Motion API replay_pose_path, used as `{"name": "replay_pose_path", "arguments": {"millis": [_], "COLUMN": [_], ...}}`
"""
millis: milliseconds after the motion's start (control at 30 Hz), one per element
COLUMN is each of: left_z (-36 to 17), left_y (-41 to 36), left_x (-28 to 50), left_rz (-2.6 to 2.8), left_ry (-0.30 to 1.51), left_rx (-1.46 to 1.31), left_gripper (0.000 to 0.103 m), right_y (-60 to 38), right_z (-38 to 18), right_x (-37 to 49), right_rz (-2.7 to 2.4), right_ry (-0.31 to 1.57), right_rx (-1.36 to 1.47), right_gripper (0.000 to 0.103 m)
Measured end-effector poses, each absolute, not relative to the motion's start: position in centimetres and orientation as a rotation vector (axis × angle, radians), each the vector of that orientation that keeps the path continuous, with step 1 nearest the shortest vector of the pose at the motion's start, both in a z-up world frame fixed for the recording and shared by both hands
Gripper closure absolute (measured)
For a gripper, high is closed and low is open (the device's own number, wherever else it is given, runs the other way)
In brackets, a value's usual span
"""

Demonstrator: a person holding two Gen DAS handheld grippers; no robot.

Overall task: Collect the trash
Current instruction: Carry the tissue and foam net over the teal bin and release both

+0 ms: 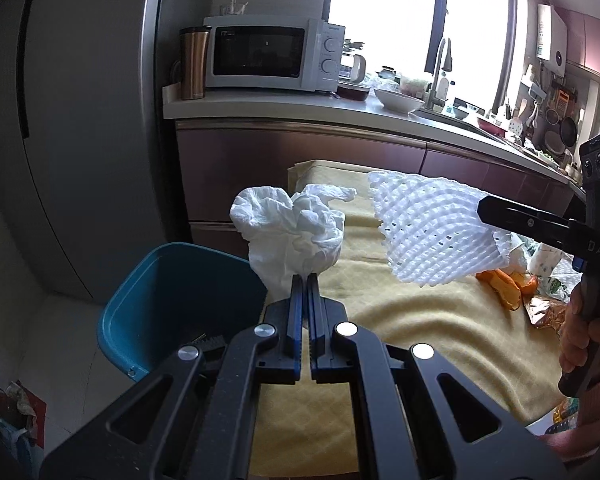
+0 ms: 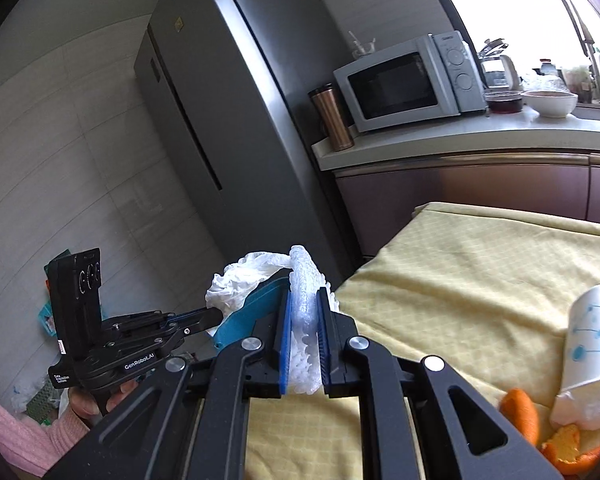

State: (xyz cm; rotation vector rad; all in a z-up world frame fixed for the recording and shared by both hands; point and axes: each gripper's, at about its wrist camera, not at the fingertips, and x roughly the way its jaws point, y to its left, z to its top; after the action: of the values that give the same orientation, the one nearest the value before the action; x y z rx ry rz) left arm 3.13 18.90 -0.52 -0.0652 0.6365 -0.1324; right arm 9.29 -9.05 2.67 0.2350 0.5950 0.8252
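Observation:
My left gripper (image 1: 305, 278) is shut on a crumpled white tissue (image 1: 292, 228), held up beside the rim of a teal bin (image 1: 172, 280) at the table's left end. My right gripper (image 2: 305, 296) is shut on a white foam fruit net (image 2: 306, 320), which shows broadside in the left wrist view as a mesh sleeve (image 1: 428, 228) above the yellow cloth (image 1: 400, 320). In the right wrist view the left gripper (image 2: 216, 316) holds the tissue (image 2: 236, 284) over the teal bin (image 2: 256, 308), just left of the net. Orange peel (image 2: 520, 408) lies on the cloth.
A crushed paper cup (image 2: 592, 332) and foil wrapper (image 1: 548, 308) lie with the peel at the cloth's right side. Behind are a grey fridge (image 2: 220, 100), a counter (image 1: 300, 106) with microwave (image 1: 268, 54) and copper tumbler (image 1: 194, 62), and brown cabinets. Bags sit on the floor (image 1: 12, 408).

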Motion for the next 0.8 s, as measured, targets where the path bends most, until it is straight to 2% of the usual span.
{"name": "replay_pose_path", "arguments": {"millis": [800], "left_z": [-3.0], "left_y": [24.9], "left_x": [2.5], "left_rz": [0.032], "left_ry": [0.688], "left_rx": [-0.126], "left_gripper": [0.1], "right_y": [-0.7], "right_z": [1.7], "right_x": [11.7], "right_rz": [0.981], "right_ry": [0.654], "right_rx": [0.232], "right_gripper": [0.093]}}
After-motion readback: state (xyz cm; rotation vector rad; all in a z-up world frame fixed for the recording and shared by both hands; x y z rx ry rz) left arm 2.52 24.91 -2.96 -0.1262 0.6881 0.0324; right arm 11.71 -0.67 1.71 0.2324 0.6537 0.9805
